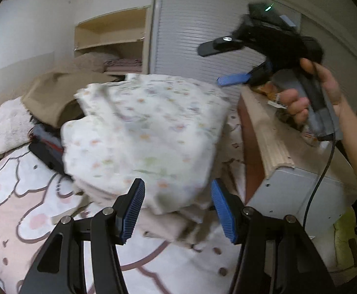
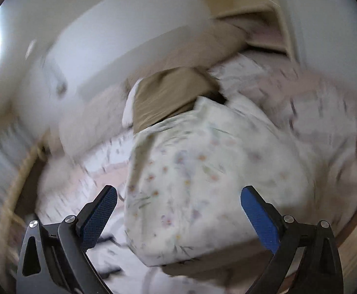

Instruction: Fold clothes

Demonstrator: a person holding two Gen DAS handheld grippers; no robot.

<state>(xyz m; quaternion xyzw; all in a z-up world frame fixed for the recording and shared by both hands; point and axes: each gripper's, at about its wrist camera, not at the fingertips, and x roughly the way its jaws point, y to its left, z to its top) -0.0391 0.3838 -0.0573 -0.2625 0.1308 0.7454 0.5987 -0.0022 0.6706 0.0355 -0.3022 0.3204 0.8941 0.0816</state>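
1. On the bed [image 1: 19, 220], which carries a pink-and-white cartoon-print sheet, lies a folded white garment with a small multicoloured floral print [image 1: 144, 132]. The garment rests on top of a flat pinkish folded cloth [image 1: 163, 225].
2. Left gripper [image 1: 178, 210]: the two blue-padded fingers stand wide apart, one on each side of the near edge of the floral garment. Nothing is clamped between them.
3. Right gripper [image 1: 222, 63]: seen from the left wrist camera, it is raised above the garment's far right corner, held in the person's right hand [image 1: 310, 93]. Its fingers are spread and hold nothing.
4. From the right wrist camera, the right gripper [image 2: 178, 210] frames the same floral garment [image 2: 203, 178] from above with fingers wide apart; this view is motion-blurred.
5. Behind the garment lies a tan folded cloth [image 1: 55, 98]; a dark item [image 1: 46, 149] shows at the garment's left edge.
6. A wooden board [image 1: 264, 132] stands to the right of the bed.
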